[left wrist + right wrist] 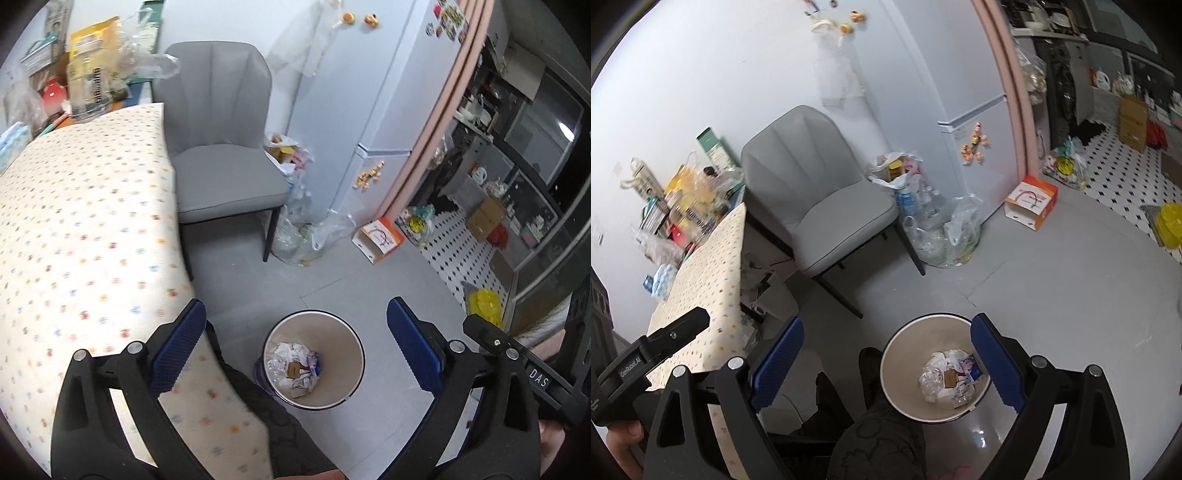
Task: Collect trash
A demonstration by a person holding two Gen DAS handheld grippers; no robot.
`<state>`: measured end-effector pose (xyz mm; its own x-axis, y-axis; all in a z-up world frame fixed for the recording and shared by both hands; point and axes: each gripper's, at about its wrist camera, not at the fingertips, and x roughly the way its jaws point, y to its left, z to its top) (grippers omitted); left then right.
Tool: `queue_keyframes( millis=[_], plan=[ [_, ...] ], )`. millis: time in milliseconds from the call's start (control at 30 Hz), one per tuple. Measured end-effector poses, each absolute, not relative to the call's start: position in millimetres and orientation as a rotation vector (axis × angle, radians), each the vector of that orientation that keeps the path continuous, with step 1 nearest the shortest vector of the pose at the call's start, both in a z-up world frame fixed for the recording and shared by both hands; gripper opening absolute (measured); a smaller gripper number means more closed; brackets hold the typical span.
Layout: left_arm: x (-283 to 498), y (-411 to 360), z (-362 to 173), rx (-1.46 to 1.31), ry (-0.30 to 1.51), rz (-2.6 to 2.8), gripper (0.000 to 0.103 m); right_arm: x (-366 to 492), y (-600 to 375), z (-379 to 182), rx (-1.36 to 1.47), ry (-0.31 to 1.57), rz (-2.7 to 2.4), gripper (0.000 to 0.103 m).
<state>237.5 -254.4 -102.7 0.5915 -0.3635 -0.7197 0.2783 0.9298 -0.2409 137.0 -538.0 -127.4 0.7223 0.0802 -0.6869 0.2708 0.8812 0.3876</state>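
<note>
Both the left hand-held gripper (pixel 295 336) and the right hand-held gripper (pixel 886 354) hang spread and empty above the bin (pixel 354 354) on the floor. The trash (pixel 293 367) lies at its bottom — crumpled paper and wrappers, probably light and soft. A pinch on a bunched fold should hold.

"DAS" on right claw (pixel 539 378), "GenRobot.AI" on left claw (pixel 631 369)

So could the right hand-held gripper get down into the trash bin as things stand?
Probably yes. The right hand-held gripper is open and empty above the trash bin, whose mouth is uncovered, with only crumpled trash at the bottom. Nothing shows between them.
</note>
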Motion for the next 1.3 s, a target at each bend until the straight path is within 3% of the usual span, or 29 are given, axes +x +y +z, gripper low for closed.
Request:
queue_keyframes(
  millis=[600, 1300],
  plan=[
    [186.9, -121.8, -48.0, -0.270, 0.722, -0.267, 0.097, 119.0, -429.2, -45.2, 0.313, 0.689, 0.000, 0.095],
    [97.1, -36.2, 5.7, -0.253, 0.577, -0.147, 0.097, 66.3, -356.2, 22.1, 0.204, 0.624, 0.162, 0.095]
  ],
)
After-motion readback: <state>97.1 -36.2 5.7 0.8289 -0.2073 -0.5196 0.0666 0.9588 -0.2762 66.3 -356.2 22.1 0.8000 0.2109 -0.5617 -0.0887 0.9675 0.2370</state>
